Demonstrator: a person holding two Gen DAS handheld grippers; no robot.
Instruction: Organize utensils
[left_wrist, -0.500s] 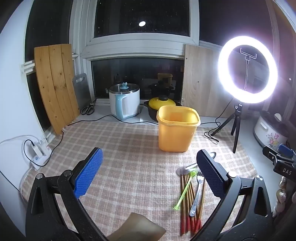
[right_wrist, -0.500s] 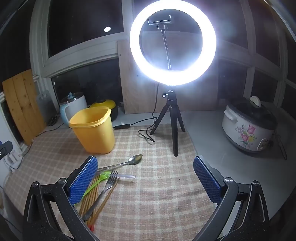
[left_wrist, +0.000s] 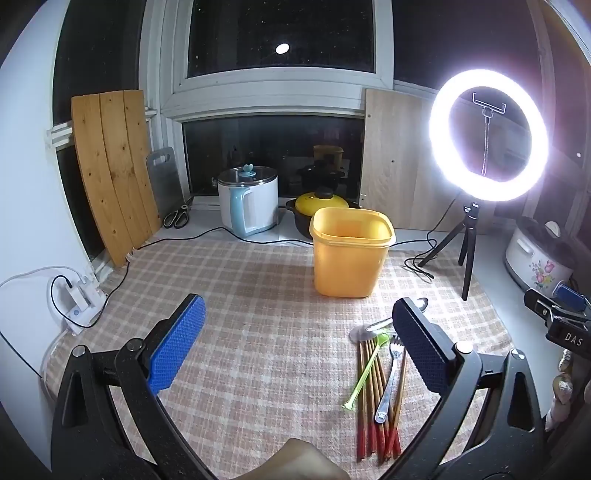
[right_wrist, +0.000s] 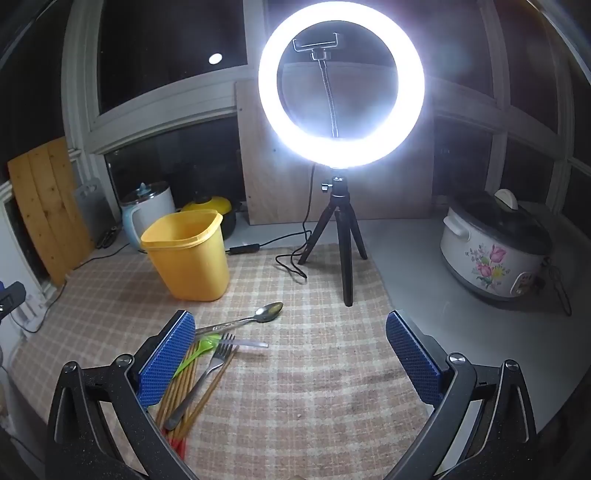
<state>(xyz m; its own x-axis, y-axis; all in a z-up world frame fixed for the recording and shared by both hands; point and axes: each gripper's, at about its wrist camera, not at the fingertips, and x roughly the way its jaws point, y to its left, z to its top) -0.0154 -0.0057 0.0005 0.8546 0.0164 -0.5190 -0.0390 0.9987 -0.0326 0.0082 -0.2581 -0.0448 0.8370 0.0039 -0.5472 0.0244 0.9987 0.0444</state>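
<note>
Nothing has shifted since the earlier frame: left tongs (left_wrist: 295, 339) and right tongs (right_wrist: 291, 354) gape wide, empty (right one's body reads "DAS").

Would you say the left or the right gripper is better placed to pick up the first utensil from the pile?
Probably the right gripper: open and empty, with the metal spoon and metal fork just ahead. From the left gripper they lie off to its right.

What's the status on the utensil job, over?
Left gripper and right gripper open, empty. Utensils loose on cloth, yellow bin upright behind them. Nothing in the way.
</note>
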